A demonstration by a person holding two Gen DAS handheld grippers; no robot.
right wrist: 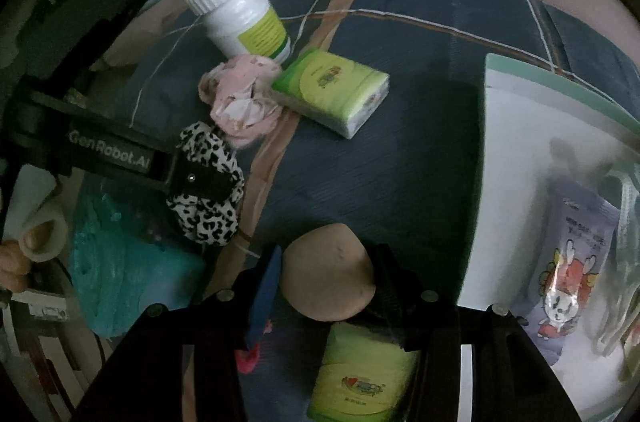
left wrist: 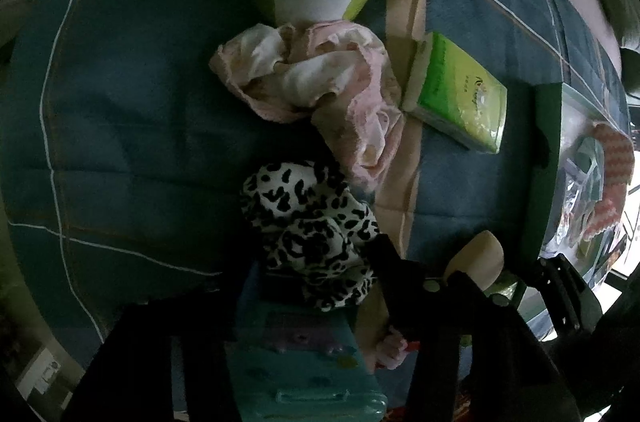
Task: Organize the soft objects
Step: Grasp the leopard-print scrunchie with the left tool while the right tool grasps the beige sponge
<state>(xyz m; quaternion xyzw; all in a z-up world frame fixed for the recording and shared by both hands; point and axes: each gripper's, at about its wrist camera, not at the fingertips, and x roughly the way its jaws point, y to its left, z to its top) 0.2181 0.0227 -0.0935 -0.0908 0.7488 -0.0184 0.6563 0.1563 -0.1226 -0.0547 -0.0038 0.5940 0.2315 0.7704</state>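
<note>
Right wrist: bare quilt (right wrist: 392, 158) beside tray edge (right wrist: 486, 142).

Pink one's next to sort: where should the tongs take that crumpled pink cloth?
Probably take the pink cloth from above, on its raised crumpled middle. It lies loose on the quilt, with the white bottle touching its far edge and the green tissue pack close alongside, so side approaches look crowded.

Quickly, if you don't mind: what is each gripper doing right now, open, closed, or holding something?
Left gripper: shut on the leopard-print scrunchie.
Right gripper: shut on the beige round sponge.
</note>
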